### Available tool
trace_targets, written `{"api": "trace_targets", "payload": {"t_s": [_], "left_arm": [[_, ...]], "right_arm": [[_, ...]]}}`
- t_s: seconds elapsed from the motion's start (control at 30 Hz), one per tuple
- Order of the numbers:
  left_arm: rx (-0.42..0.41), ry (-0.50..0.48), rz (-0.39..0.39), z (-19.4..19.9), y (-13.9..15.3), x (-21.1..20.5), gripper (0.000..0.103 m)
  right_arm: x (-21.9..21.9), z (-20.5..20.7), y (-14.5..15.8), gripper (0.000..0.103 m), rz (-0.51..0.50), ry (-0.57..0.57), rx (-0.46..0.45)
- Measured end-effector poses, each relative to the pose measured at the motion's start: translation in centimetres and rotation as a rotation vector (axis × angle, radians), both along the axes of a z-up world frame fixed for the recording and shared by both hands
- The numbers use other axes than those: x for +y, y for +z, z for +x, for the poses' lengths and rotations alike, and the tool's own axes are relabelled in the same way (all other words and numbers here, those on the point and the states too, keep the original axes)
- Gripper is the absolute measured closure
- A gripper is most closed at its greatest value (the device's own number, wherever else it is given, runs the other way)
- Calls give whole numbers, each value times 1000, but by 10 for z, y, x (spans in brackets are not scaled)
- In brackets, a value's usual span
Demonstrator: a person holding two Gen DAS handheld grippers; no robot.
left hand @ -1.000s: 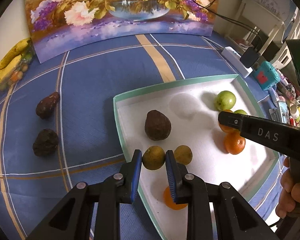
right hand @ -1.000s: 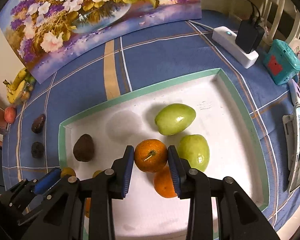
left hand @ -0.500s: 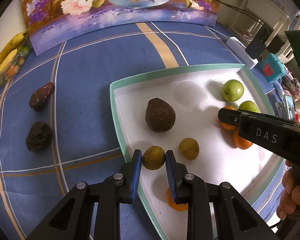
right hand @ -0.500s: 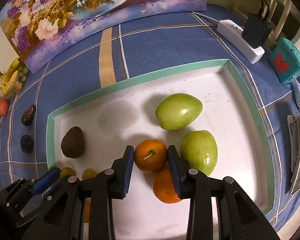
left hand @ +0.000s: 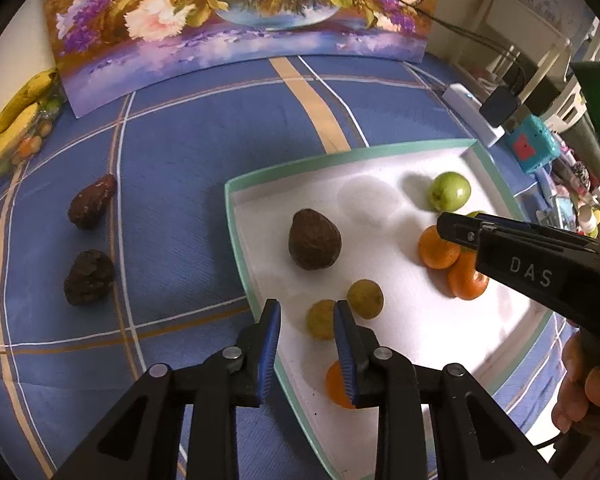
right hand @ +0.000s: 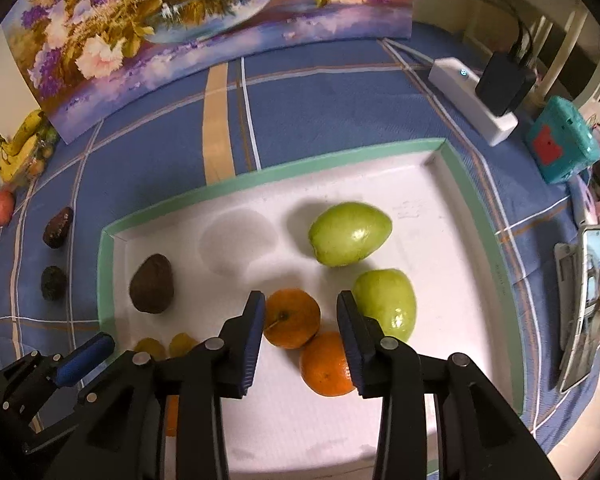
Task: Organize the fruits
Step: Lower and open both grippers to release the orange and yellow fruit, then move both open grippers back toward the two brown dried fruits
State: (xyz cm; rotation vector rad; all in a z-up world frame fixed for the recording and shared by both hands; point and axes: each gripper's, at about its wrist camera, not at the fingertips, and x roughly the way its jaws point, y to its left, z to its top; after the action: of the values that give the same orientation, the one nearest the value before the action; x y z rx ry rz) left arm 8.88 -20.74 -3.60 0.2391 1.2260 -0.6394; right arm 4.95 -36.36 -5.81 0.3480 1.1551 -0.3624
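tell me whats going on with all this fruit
A person holds a gripper in each hand over a white tray. The left gripper has just been opening beside a small yellow-green fruit; the right gripper has just eased open around an orange. Two dark avocados wait on the tablecloth.

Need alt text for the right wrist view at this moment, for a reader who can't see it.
The right gripper hangs, fingers apart, over a white tray with a green rim; an orange lies between the fingers, which have just been opening. A second orange, two green fruits and a dark avocado share the tray on a blue checked cloth.
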Motion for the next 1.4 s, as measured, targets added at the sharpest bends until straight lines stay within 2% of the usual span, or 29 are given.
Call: {"api": "trace_targets", "payload": {"t_s": [0.13, 0.17, 0.2, 0.23, 0.27, 0.3, 0.33, 0.43, 0.5, 0.57, 0.73, 0.87, 1.17, 1.23, 1.4], "left_arm": [[-4, 35, -35, 8, 9, 13, 72], [-2, 53, -42, 12, 11, 19, 67], [-1, 80, -45, 17, 12, 26, 52], [-2, 107, -45, 21, 12, 33, 42], [-9, 149, -40, 26, 13, 43, 30], [-15, 176, -35, 29, 13, 50, 29], [-19, 201, -31, 34, 13, 57, 29], [-39, 302, -17, 48, 14, 87, 19], [-49, 368, -15, 55, 14, 105, 8], [-61, 430, -24, 61, 15, 123, 1], [-92, 531, -46, 69, 18, 157, 0], [-80, 583, -60, 76, 13, 171, 0], [0, 572, -74, 89, -16, 166, 2], [21, 562, -86, 93, -23, 163, 4], [63, 554, -112, 100, -36, 158, 20]], "right_arm": [[3, -1, 13, 65, -15, 6, -29], [4, -2, 15, 65, -18, 7, -34], [5, -3, 17, 65, -21, 9, -39], [5, -3, 18, 64, -24, 11, -42], [6, -3, 18, 55, -27, 12, -43], [6, -3, 18, 38, -28, 11, -45], [7, -2, 18, 33, -30, 7, -47], [10, 0, 15, 31, -37, 11, -41], [13, 1, 13, 18, -41, 21, -40], [17, 2, 13, 13, -46, 33, -48], [30, 5, 18, 11, -40, 54, -99], [45, 13, 21, 11, -15, 69, -137], [77, 34, 11, 11, 15, 103, -118], [80, 37, 9, 11, 17, 105, -117], [81, 41, 7, 11, 16, 92, -113]]}}
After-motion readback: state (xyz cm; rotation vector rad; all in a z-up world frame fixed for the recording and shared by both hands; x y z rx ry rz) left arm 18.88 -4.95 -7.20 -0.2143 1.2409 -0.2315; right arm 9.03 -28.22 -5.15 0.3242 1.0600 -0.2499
